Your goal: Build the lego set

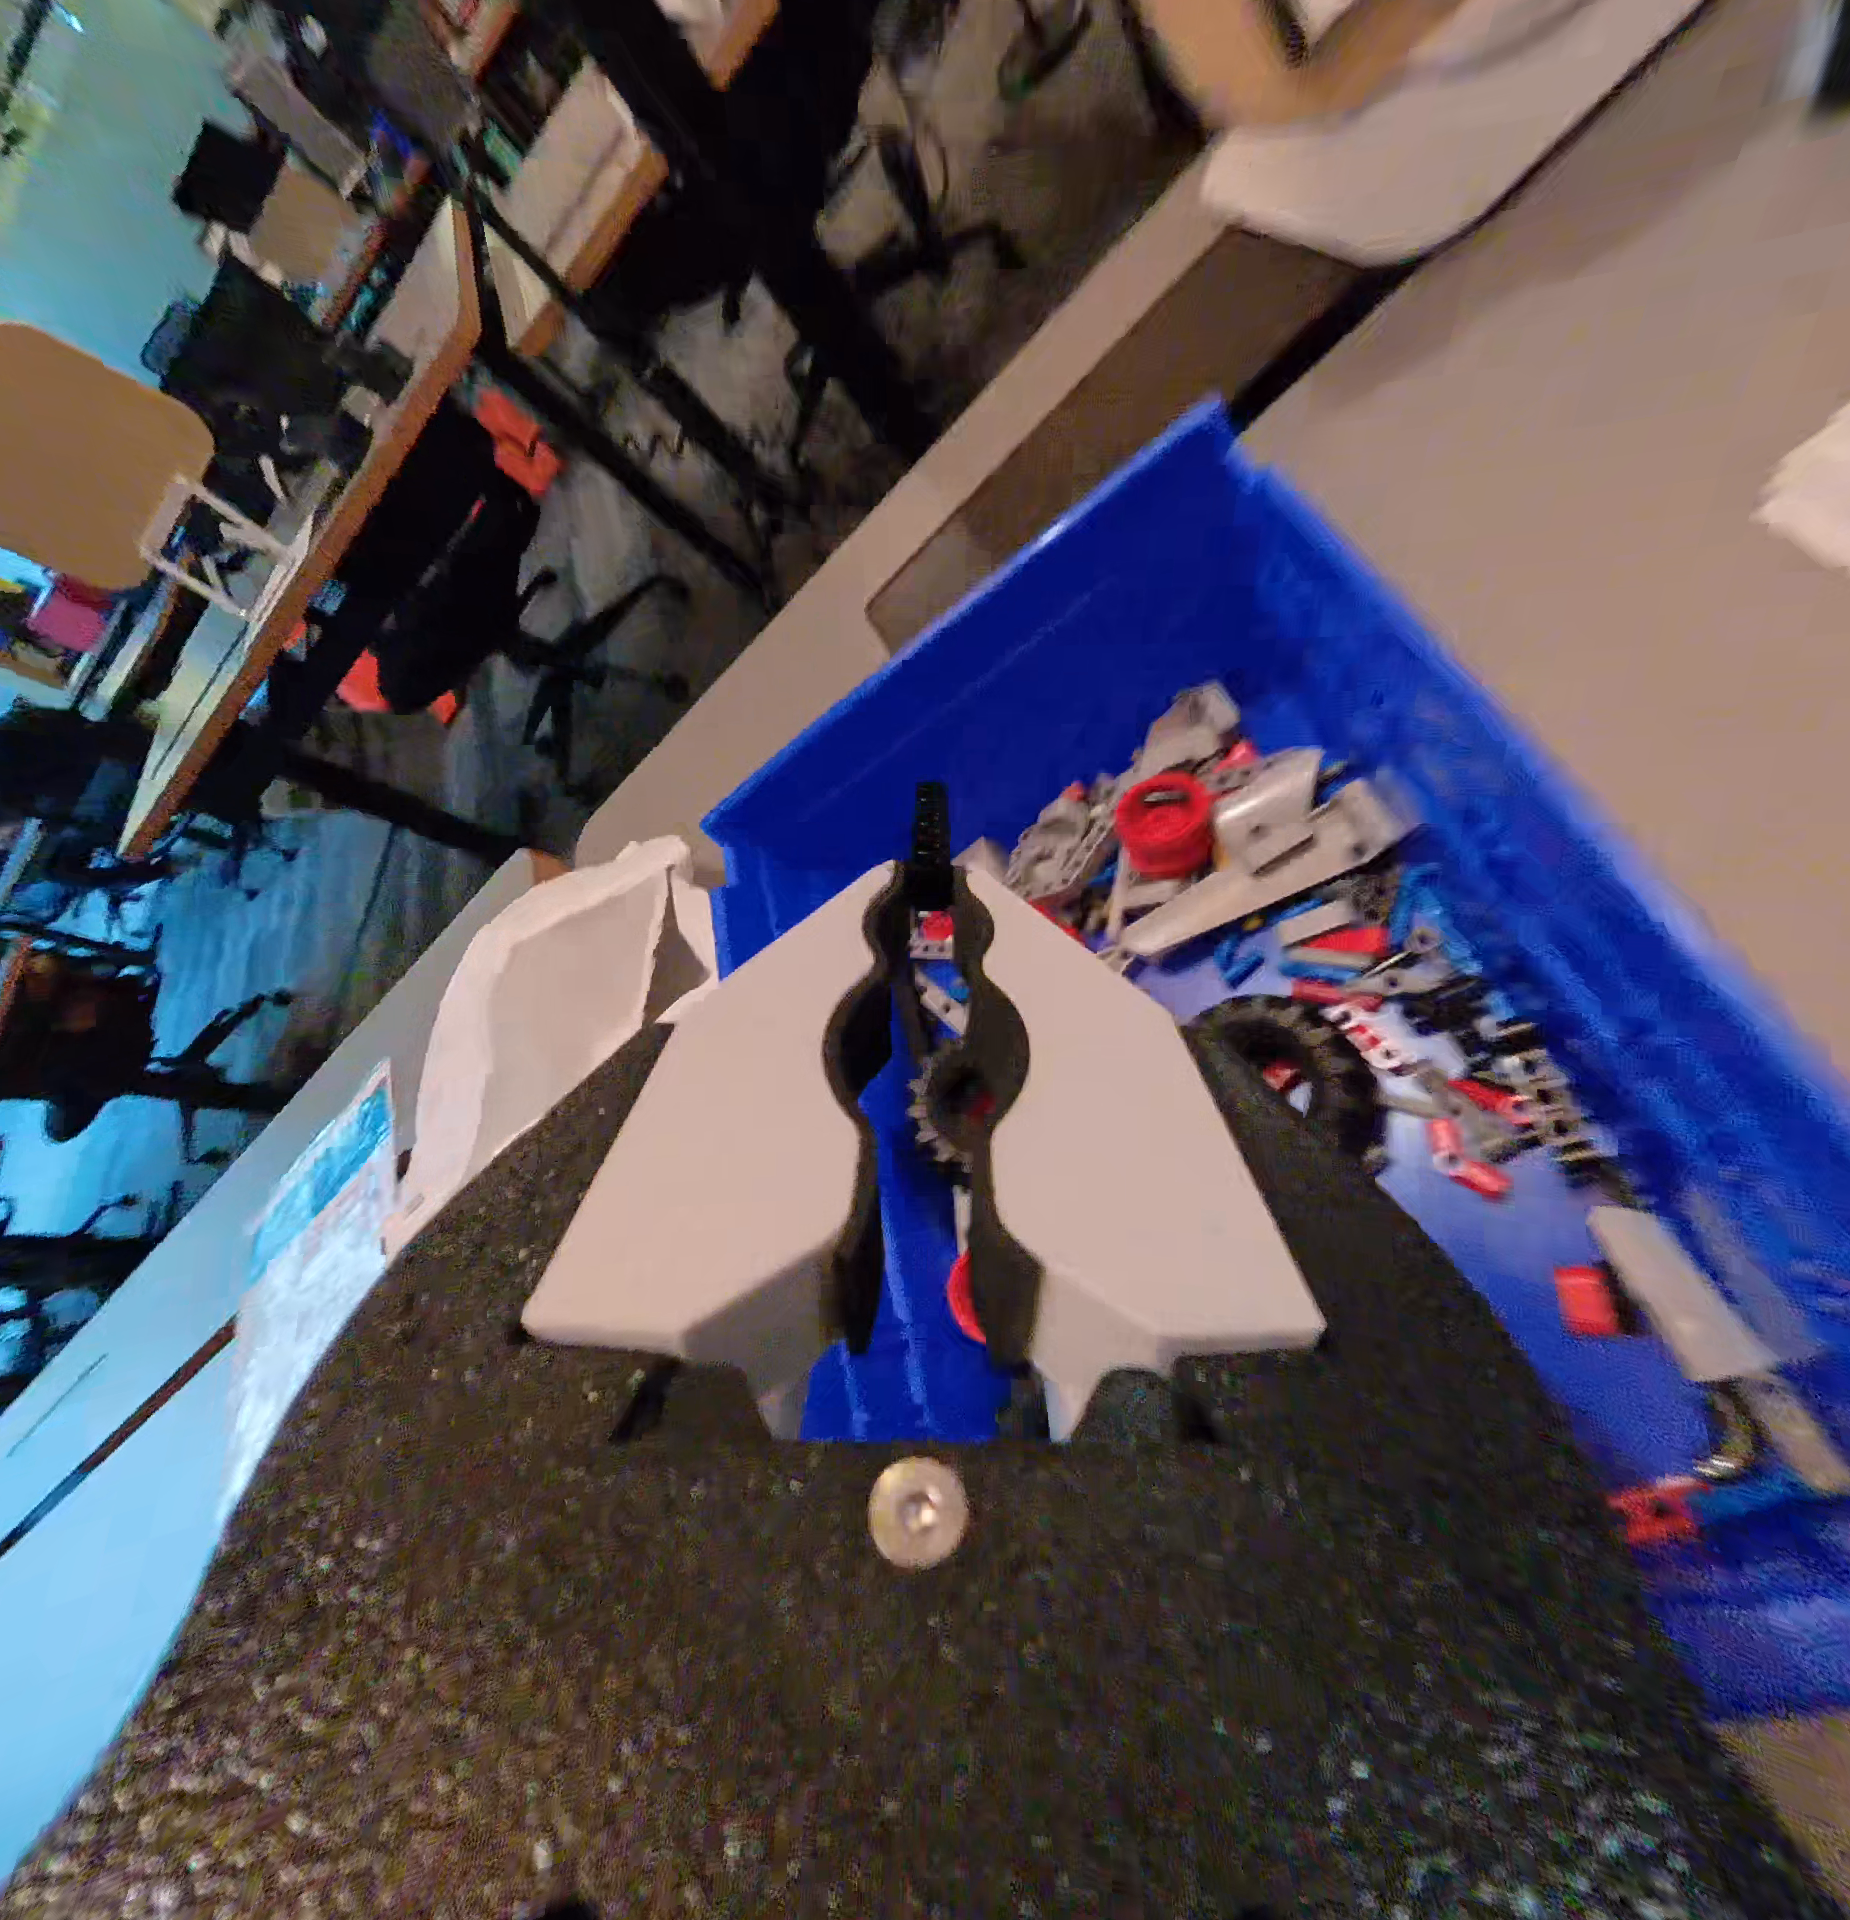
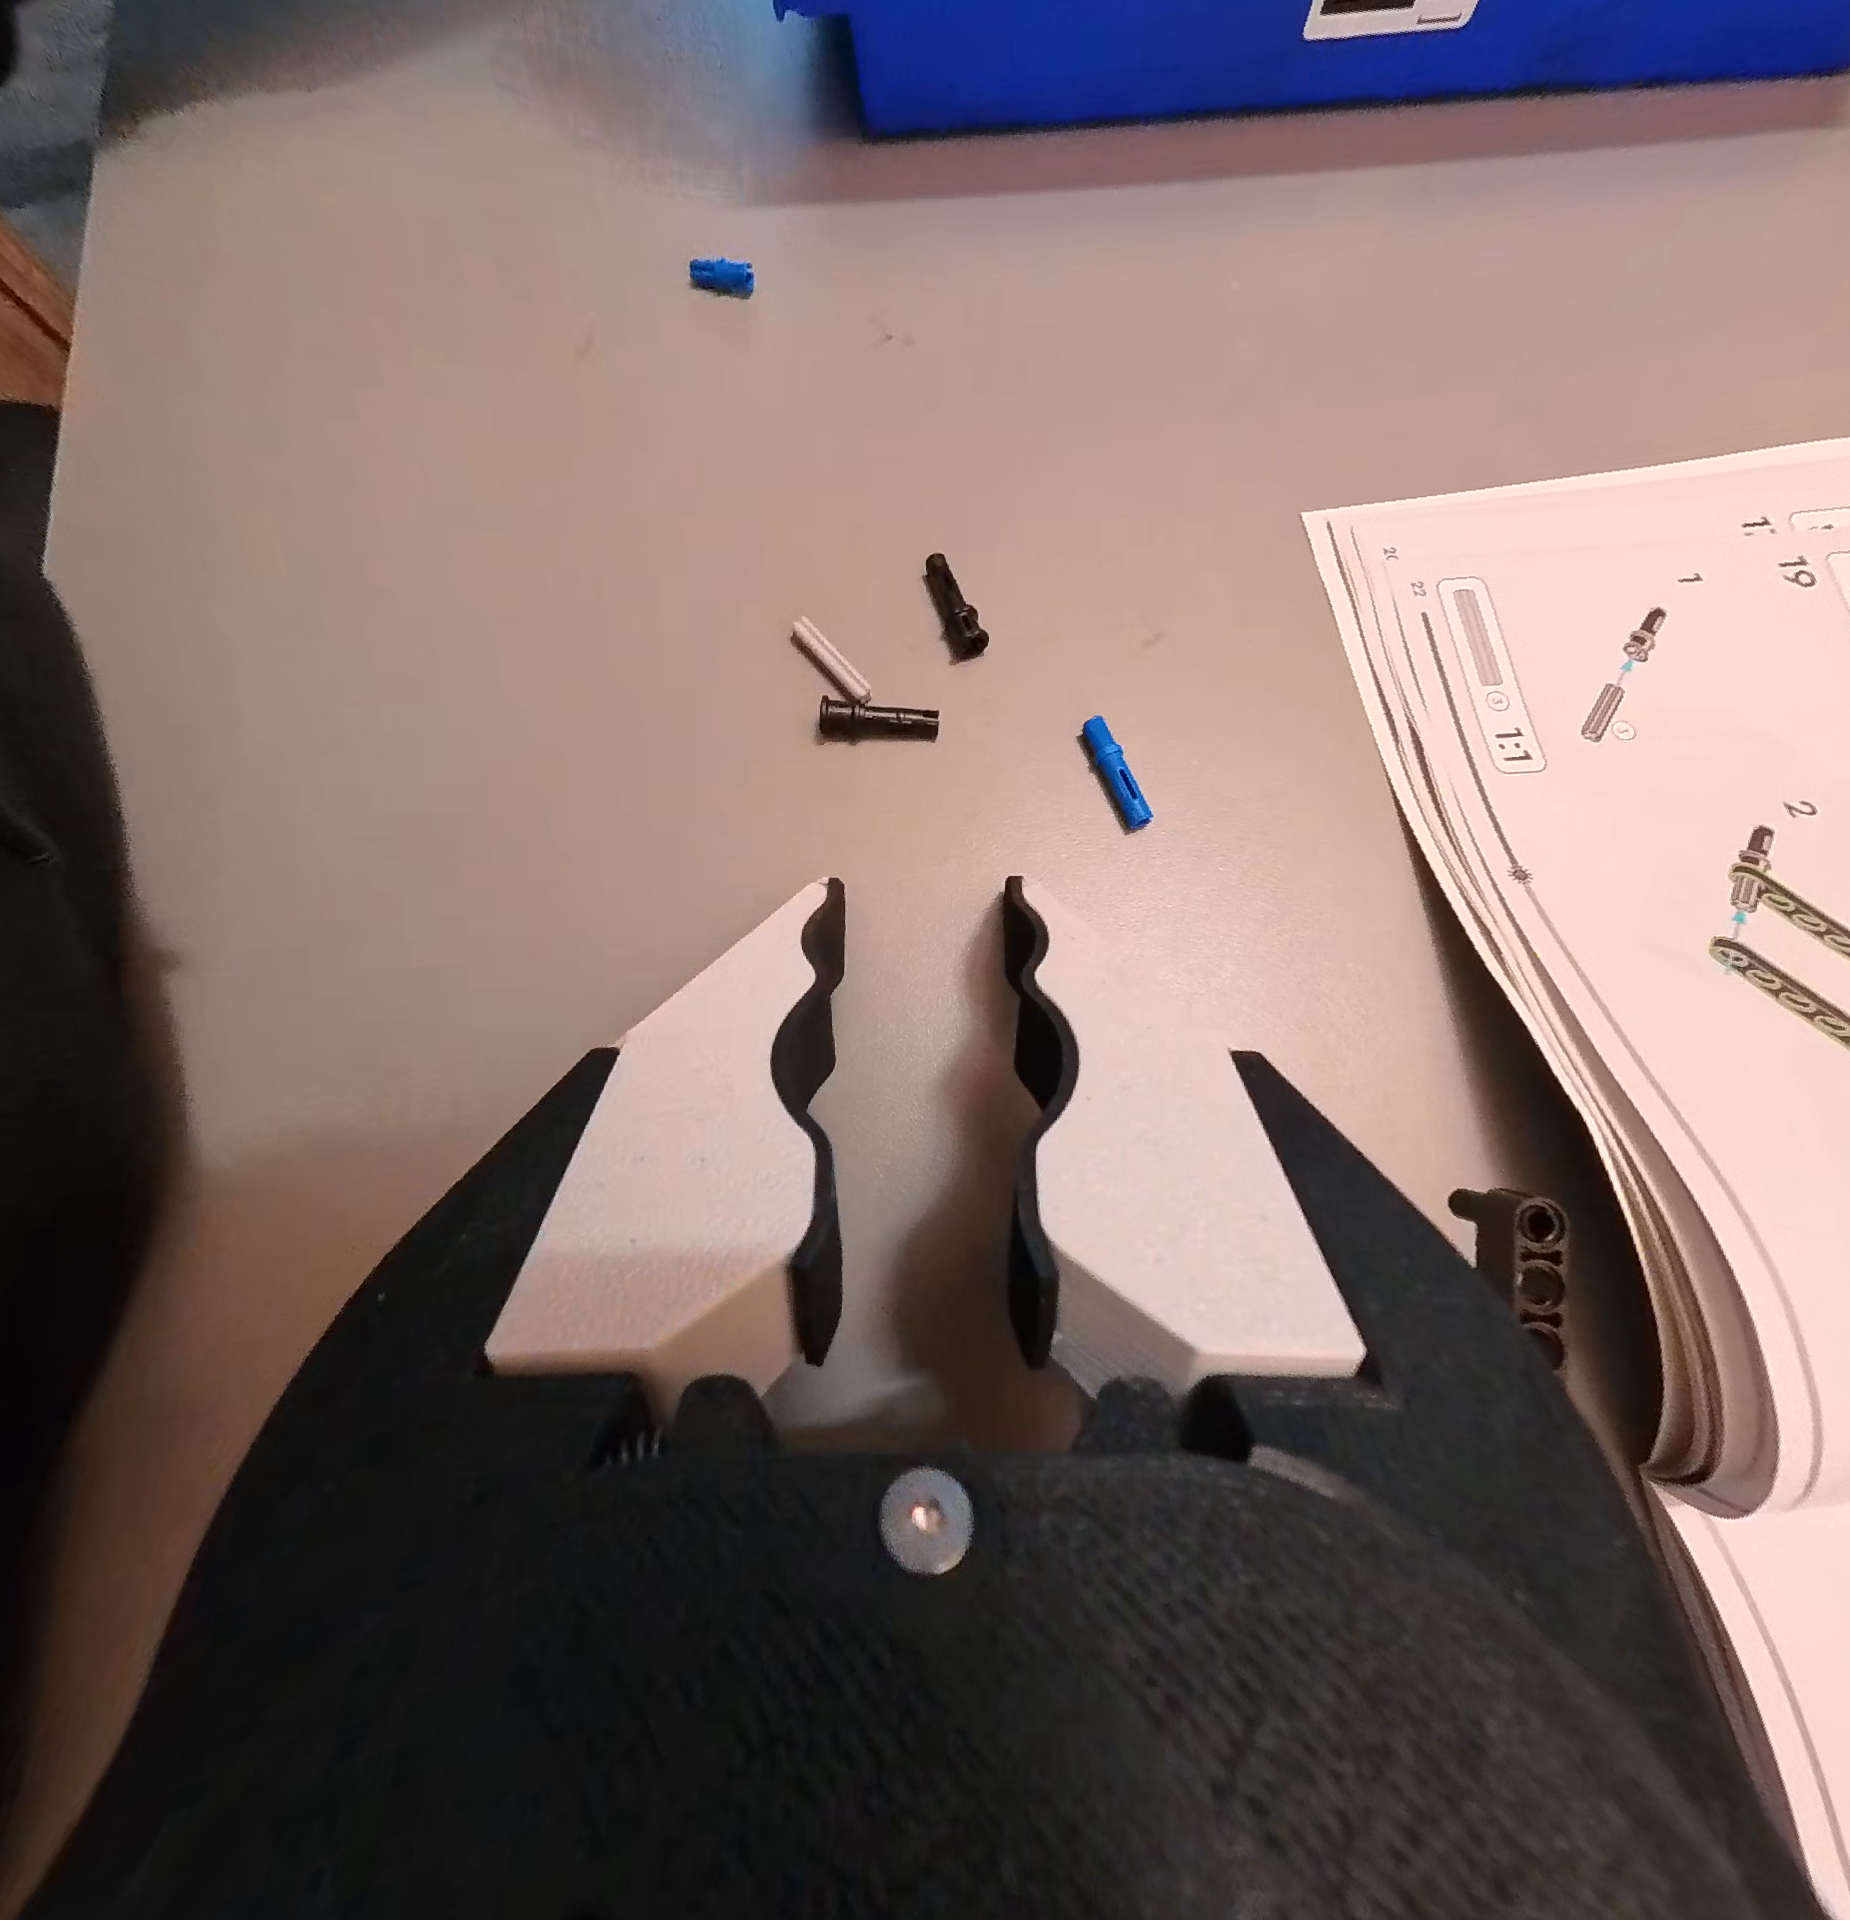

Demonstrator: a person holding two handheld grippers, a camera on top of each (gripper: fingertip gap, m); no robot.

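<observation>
My left gripper (image 1: 926, 883) hangs over a blue bin (image 1: 1056, 644) of loose lego parts (image 1: 1316, 935). It is shut on a thin black lego piece (image 1: 929, 821) that sticks out past the fingertips. A small dark gear (image 1: 936, 1117) sits on that piece between the pads. My right gripper (image 2: 923, 888) is open and empty, low over the grey table. Just ahead of it lie two black pins (image 2: 957, 606) (image 2: 877, 719), a light grey axle (image 2: 832, 657) and a blue pin (image 2: 1116, 771). Another blue pin (image 2: 721, 275) lies farther off.
An open instruction booklet (image 2: 1627, 935) lies to the right, with a black beam (image 2: 1534, 1278) at its edge. The blue bin's front (image 2: 1316, 73) is at the table's far side. A white bag (image 1: 547, 997) sits left of the bin. The bin holds a tyre (image 1: 1285, 1060) and a red hub (image 1: 1165, 821). The gap from one gripper's tips to the other's is roughly 35 cm. From my right tips it is roughly 5 cm to the light grey axle (image 2: 832, 657); from my left, 30 cm. My right gripper is the nearer one to the blue pin (image 2: 721, 275): about 15 cm, against 25 cm.
</observation>
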